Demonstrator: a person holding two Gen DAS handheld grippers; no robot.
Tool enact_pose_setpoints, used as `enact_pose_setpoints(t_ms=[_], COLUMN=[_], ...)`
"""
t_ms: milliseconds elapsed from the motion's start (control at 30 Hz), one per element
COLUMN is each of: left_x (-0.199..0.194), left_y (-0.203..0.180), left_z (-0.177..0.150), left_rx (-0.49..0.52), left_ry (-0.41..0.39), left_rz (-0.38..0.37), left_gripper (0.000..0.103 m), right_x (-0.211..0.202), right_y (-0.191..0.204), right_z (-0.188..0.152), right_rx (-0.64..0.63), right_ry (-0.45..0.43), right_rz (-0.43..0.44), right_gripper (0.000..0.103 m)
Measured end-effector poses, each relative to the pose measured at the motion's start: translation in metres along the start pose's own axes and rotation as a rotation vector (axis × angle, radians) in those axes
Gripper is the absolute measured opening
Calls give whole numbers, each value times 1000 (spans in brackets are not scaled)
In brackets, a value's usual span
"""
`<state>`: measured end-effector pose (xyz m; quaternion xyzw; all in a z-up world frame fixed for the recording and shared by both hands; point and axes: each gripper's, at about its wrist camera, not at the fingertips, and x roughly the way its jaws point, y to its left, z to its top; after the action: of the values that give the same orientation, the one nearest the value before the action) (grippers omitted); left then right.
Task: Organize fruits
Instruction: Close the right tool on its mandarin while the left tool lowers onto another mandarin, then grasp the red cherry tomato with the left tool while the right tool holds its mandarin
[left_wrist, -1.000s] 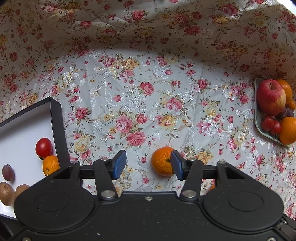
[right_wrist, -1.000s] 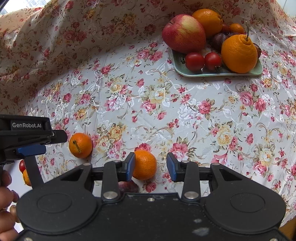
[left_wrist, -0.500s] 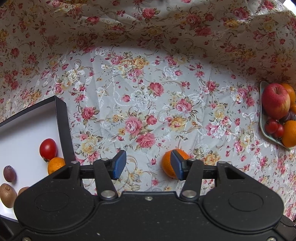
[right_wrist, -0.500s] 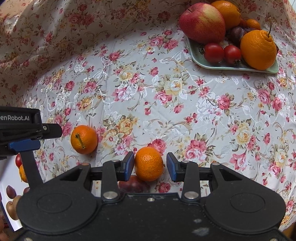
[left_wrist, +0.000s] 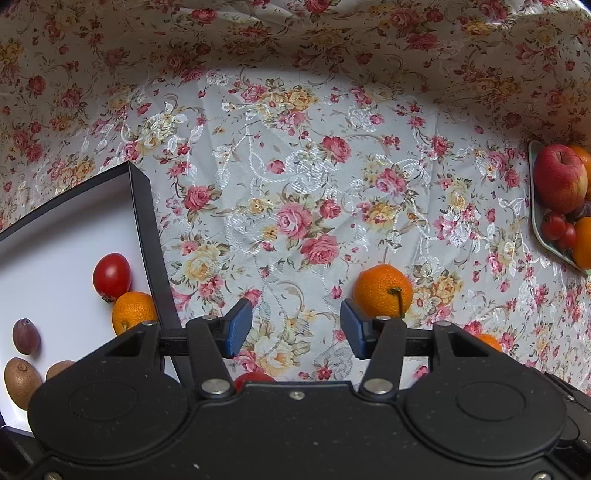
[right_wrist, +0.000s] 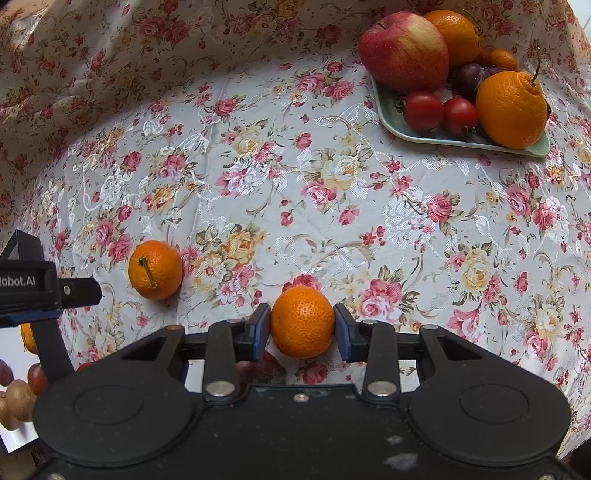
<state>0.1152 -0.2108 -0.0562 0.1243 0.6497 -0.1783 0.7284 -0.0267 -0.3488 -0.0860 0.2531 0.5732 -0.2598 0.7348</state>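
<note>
Round orange mandarin (right_wrist: 302, 322) sits between the blue pads of the right gripper (right_wrist: 302, 326), pinched on both sides, low over the floral tablecloth (right_wrist: 332, 192). Left gripper (left_wrist: 295, 326) spread wide, nothing between its pads. Second stemmed mandarin (left_wrist: 382, 291) lies on the cloth just beyond its right pad. Black-rimmed white tray (left_wrist: 142, 206) to the left holds a red tomato (left_wrist: 111, 276), a small orange, a plum, kiwis. Far right: pale green plate (right_wrist: 458, 138) with red apple (right_wrist: 404, 50), tomatoes, oranges.
</note>
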Motion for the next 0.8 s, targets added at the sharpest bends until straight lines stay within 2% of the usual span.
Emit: enact_pose_setpoints(t_ms=[433,800], left_x=[1,-3], left_y=[8,17], left_z=[-26,-42], left_rx=[55,66], left_ry=[21,-4], left_rz=[21,50], left_gripper=[59,59], right_x=[-19,-27], right_y=[-12,-15], right_z=[-7,-25], right_rx=[48,49], right_ry=[-33,-39], right_rz=[11,13], right_gripper=[38,38])
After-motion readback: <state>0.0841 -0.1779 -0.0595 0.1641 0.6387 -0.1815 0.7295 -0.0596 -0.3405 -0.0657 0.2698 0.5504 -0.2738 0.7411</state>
